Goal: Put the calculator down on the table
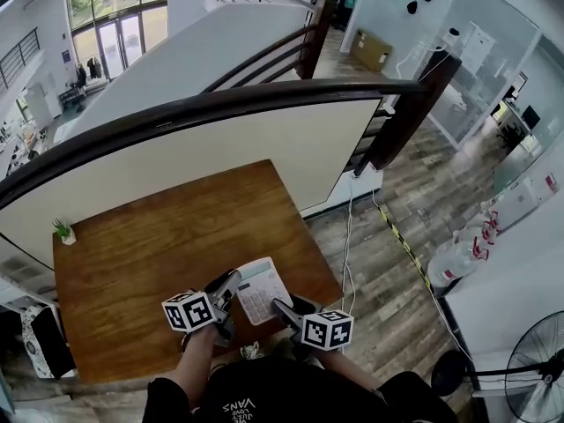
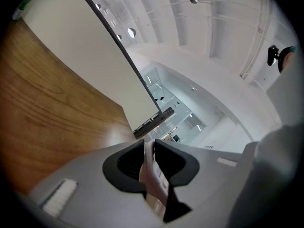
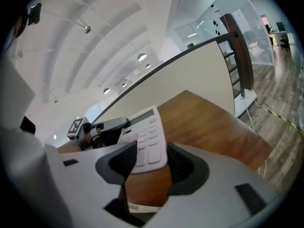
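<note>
Grey jaws of the left gripper [image 2: 149, 148] are pressed together on the thin edge of a white calculator [image 2: 151, 175], seen edge-on in the left gripper view. The right gripper [image 3: 152, 148] has its jaws standing apart on either side of the calculator's near end, with the keys facing up; whether those jaws touch it cannot be told. In the right gripper view the calculator is tilted, with brown wood showing beneath its near end, and the left gripper shows beyond it at its far side. From the head view the calculator sits between the two grippers, over the near edge of a wooden table [image 1: 159, 245], close to its right front corner; whether it rests on the wood cannot be told. Each gripper carries a cube with black and white square markers. A small green plant [image 1: 63, 230] stands at the table's far left corner. Behind the table runs a pale panel topped by a dark curved railing [image 1: 264, 100]
</note>
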`<state>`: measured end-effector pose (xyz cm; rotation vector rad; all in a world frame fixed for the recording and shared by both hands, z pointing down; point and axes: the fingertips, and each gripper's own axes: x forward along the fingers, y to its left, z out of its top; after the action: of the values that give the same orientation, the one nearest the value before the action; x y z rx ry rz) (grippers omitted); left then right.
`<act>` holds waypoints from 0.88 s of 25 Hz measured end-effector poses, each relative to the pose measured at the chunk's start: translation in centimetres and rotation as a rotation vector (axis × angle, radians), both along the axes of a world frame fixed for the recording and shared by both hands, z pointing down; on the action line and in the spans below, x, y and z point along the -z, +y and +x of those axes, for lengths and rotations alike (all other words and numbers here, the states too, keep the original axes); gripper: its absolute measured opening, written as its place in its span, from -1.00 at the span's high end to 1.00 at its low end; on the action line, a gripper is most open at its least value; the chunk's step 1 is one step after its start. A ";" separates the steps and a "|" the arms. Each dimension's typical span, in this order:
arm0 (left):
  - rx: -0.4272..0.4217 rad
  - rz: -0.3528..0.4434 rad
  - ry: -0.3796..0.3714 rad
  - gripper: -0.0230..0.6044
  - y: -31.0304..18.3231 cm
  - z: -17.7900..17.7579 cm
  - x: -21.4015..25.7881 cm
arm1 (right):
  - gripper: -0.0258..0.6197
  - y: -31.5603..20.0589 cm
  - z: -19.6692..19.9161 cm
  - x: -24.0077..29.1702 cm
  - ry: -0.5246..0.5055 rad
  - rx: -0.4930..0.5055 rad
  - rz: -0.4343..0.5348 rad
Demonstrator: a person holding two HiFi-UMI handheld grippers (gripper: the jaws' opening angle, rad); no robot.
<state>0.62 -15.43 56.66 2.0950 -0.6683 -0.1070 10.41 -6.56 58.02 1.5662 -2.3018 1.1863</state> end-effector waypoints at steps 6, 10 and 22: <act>0.083 -0.024 -0.012 0.70 -2.6 -0.2 -1.0 | 0.30 -3.4 0.5 -0.7 0.007 0.089 -0.025; 0.131 -0.027 -0.043 0.70 -4.1 0.4 -1.8 | 0.30 -5.5 1.5 -1.5 0.003 0.156 -0.046; 0.174 -0.067 -0.114 0.69 -9.0 2.8 -5.0 | 0.30 -11.0 4.0 -4.5 0.017 0.263 -0.089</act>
<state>3.39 -24.40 61.63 1.9874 -0.9104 -0.0621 14.43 -17.55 62.50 1.1946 -2.3196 1.1844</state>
